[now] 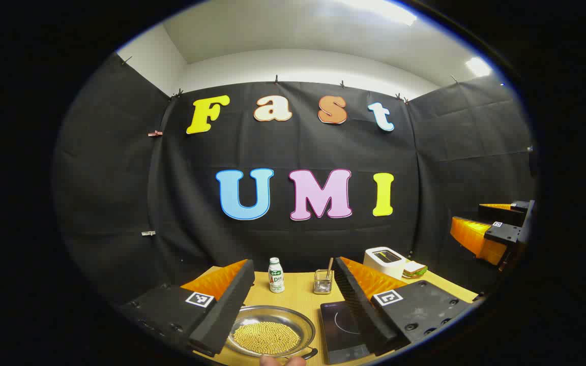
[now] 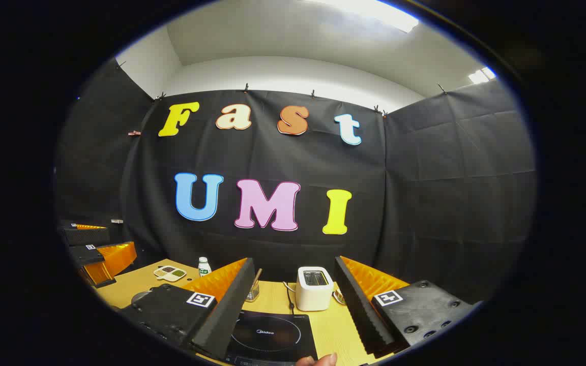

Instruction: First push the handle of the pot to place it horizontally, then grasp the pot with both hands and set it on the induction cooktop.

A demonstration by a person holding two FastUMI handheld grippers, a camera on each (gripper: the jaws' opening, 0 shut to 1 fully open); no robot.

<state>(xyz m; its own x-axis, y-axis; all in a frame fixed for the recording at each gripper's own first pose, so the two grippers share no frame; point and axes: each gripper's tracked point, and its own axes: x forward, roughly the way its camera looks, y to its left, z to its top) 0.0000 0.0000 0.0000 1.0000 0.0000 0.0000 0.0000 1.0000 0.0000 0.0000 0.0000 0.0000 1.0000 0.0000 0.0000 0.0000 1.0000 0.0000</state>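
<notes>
My left claw (image 1: pixel 293 310) wide, above round steel pot of yellow grains (image 1: pixel 271 331). My right claw (image 2: pixel 293 310) wide, over black induction cooktop (image 2: pixel 271 335). Handle push pending.

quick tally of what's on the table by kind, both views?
Pot: 1
Cooktop: 1
Toaster: 1
Bottle: 1
Utensil cup: 1
Sandwich: 1
Divided dish: 1
Total: 7
</notes>
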